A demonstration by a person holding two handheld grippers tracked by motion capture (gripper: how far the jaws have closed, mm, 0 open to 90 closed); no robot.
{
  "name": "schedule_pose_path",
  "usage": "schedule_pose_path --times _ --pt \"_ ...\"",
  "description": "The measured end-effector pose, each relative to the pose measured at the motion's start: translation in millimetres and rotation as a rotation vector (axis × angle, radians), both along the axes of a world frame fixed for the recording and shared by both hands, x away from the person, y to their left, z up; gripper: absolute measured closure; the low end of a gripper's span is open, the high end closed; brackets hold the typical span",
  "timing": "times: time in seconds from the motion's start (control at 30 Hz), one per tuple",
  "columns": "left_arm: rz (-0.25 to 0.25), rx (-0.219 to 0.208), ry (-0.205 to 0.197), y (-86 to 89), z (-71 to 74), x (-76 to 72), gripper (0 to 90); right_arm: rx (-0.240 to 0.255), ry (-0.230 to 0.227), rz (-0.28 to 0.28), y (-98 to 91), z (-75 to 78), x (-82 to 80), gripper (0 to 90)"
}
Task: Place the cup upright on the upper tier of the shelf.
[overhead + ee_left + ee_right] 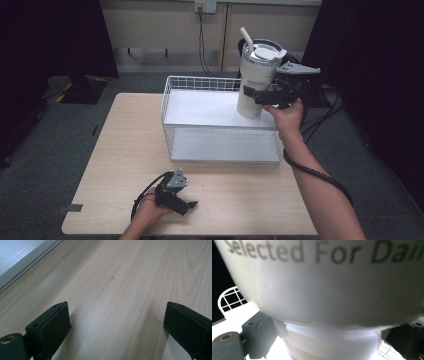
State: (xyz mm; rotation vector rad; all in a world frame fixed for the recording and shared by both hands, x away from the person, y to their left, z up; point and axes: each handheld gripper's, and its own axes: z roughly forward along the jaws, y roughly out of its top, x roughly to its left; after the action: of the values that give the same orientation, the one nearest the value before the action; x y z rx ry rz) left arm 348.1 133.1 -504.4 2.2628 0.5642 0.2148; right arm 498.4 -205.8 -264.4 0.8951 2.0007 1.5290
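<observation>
My left gripper (186, 204) rests on the wooden table (125, 150), jaws wide apart and empty. Farther off, my right gripper (263, 96) clamps the white tumbler's (255, 75) narrow lower body on the wire rack's (200, 107) top shelf; I'd keep it upright and lower it gently.

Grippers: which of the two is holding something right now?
The right gripper, at the wire rack: its fingers clamp the narrow base of the white tumbler. The left gripper lies open over bare table, nothing between its fingers.
</observation>
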Motion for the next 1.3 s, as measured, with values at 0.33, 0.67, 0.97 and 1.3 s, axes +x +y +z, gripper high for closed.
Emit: schedule_pose_path --times 0.33,0.67,0.97,1.3 --pt "0.001 0.001 -0.001 0.1 0.0 0.0 6.3 -0.013 -0.006 0.008 0.0 -0.8 0.8 8.1" --pt "0.001 0.001 -0.001 0.1 0.0 0.0 6.3 -0.055 0.028 0.026 -3.9 -5.0 -0.3 7.7" --pt "0.002 0.000 -0.002 0.0 -0.2 0.0 6.3 -0.080 0.045 0.034 -15.8 -11.1 -11.4 8.9" --pt "0.002 0.000 -0.003 0.0 -0.2 0.0 6.3 -0.106 0.052 0.072 -27.1 -15.3 -36.6 9.2"
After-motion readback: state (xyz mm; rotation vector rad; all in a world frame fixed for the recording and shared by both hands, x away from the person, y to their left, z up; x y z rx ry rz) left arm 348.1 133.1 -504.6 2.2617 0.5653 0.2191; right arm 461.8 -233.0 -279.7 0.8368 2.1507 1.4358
